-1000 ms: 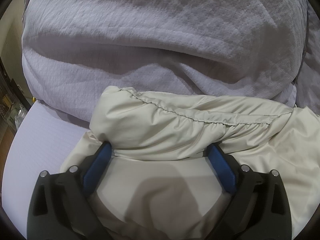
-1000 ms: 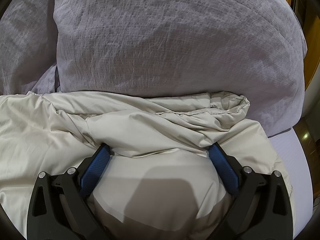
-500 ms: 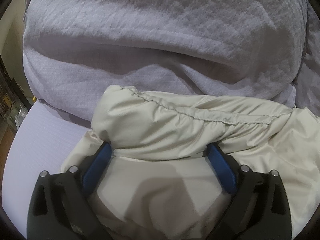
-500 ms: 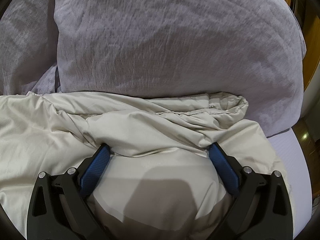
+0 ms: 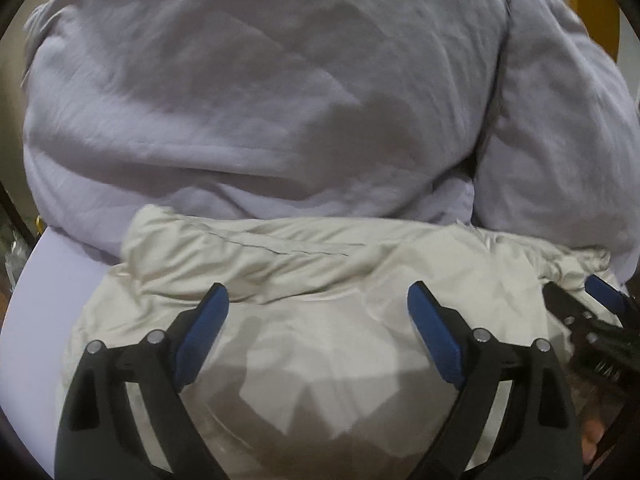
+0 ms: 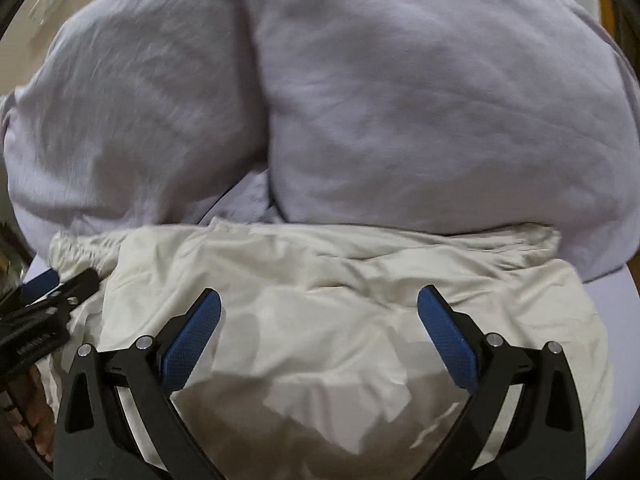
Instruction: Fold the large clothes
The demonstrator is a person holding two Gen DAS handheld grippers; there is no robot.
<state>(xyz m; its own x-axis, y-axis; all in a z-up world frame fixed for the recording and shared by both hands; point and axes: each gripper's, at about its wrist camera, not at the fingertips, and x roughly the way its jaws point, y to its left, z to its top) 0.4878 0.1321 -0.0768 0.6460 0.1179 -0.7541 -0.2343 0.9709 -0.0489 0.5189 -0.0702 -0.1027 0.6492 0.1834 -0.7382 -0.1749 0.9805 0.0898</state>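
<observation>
A: Where does the left wrist view look from?

B: From behind the left claw, angled down, close over the cream garment, facing the grey pillows.

A: And the right?

B: The same, behind the right claw. Both share the garment and pillows. Each catches the other claw at its edge, on the side where the views overlap.

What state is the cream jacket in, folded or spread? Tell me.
Folded: the cream jacket lies doubled into a compact bundle, a rolled seamed edge along its far side, against the grey pillows.
</observation>
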